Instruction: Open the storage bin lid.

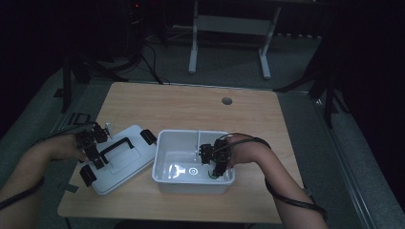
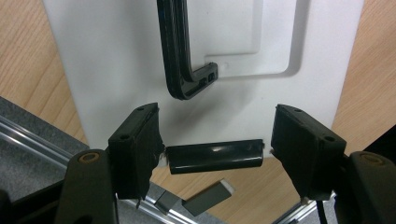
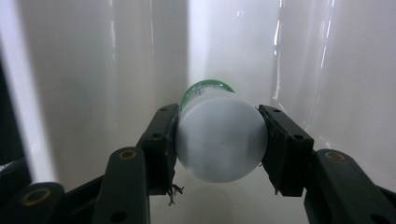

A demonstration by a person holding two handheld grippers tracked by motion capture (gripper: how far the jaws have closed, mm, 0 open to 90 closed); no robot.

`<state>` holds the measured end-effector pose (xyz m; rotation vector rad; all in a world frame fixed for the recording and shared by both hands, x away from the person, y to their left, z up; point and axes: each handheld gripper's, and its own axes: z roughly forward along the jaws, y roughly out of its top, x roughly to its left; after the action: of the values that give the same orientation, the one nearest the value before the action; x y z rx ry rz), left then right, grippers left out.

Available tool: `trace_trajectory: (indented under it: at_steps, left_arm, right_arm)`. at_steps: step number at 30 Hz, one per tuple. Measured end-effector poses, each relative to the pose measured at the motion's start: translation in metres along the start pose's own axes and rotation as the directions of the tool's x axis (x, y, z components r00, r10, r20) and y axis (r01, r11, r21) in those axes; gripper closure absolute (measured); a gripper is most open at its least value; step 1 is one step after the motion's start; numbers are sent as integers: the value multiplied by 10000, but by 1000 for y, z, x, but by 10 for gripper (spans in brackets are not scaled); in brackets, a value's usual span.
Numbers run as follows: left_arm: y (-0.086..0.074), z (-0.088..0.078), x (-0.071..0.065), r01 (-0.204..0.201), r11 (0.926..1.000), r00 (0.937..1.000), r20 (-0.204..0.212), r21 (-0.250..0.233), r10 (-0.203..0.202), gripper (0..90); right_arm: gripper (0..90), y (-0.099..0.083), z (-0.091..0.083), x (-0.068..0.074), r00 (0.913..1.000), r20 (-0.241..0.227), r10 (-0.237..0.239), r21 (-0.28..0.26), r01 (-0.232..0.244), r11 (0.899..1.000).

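A dim wooden table (image 1: 191, 102) holds an open white plastic storage box (image 1: 165, 157) near its front edge. The right gripper (image 1: 216, 168) reaches down into the box's right end, its jaws clamped on a small white round-capped bottle with a green rim (image 3: 218, 140). Just left of the box lies its flat white plastic lid (image 1: 125, 160) with a black handle. The left gripper (image 2: 212, 156) rests at the lid's left edge, its jaws apart on either side of a black latch clip (image 2: 215, 157); the left jaw touches it, the right stands just clear.

A wooden table (image 1: 191, 107) with a round hole (image 1: 227, 100); a white-legged desk frame (image 1: 229, 28) behind.
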<state>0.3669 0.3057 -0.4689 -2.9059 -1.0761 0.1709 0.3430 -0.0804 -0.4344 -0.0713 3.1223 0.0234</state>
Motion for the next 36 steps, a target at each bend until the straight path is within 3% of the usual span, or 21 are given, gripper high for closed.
trace_trajectory:
  at_steps: [13,21,36]
  left_arm:
    - [2,2,0,-2,10000,10000,23,24,2,323]
    - [1,3,-1,-11,10000,10000,67,-3,11,323]
    - [1,4,0,-63,10000,9999,91,20,63,323]
  right_arm:
    - [500,8,22,-6,9997,-21,230,300,-229,9993]
    - [500,15,29,-4,10000,15,38,349,-38,9994]
    - [498,21,47,-5,10000,-82,8,1050,1,9945]
